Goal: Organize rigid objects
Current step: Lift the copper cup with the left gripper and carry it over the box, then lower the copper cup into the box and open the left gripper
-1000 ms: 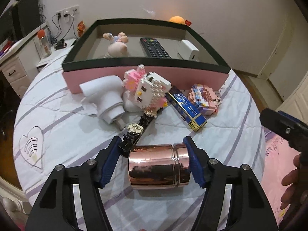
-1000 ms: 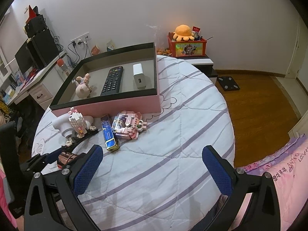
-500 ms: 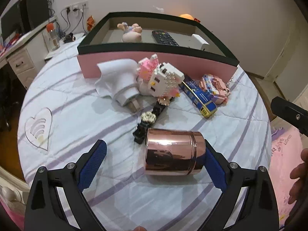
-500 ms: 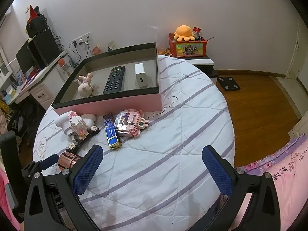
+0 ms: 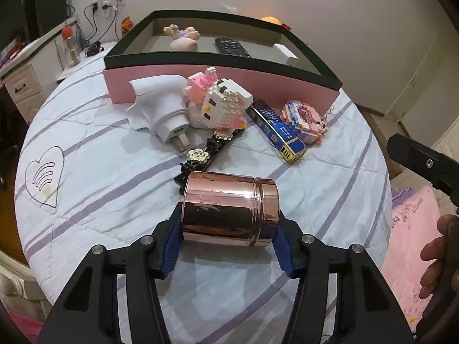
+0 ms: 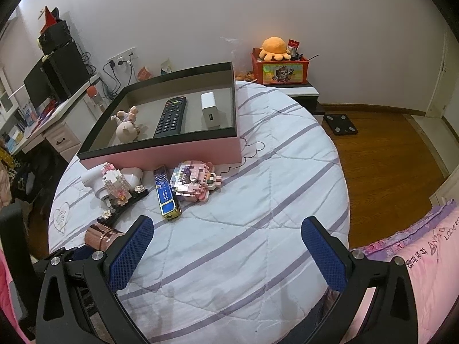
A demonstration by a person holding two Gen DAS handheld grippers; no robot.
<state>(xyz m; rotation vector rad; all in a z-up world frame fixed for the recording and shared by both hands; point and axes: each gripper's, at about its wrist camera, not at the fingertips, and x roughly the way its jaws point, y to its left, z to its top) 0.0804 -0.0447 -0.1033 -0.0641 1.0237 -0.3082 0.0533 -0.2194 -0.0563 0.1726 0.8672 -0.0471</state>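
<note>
Right now the left gripper (image 5: 228,245) is pinching the copper can (image 5: 231,207), which is lying on its side across the jaws, flat ends against the blue pads; the jaws have just been closing onto it. The can is a smooth, mirror-shiny metal cylinder with a ridged lid band at one end. It is sitting on the quilted white bedcover (image 5: 94,189), well in front of the pink box (image 5: 218,84).

Against the box's front wall are lying a white plastic plug adapter (image 5: 160,111), a studded brick cat figure (image 5: 219,101), a long blue-and-gold box (image 5: 275,130) and a flat pink brick figure (image 5: 304,119). A black hair clip (image 5: 209,154) with gold flowers is reaching from the cat toward the can.

The right gripper (image 6: 226,253) is hovering with jaws spread wide, nothing between the textured blue pads.

The right wrist view is showing the box interior fully: a glossy pig figurine (image 6: 127,124), a black remote (image 6: 171,116) and a white charger block (image 6: 210,109) on a grey floor, black rim, pink outer walls. It is also showing a wooden floor, a red toy crate (image 6: 279,70) with an orange plush (image 6: 274,47) behind the box, and only part of the can. The left wrist view is giving the can's surface detail and, at its right edge, a person's hand (image 5: 439,258) on the other gripper's black frame.
</note>
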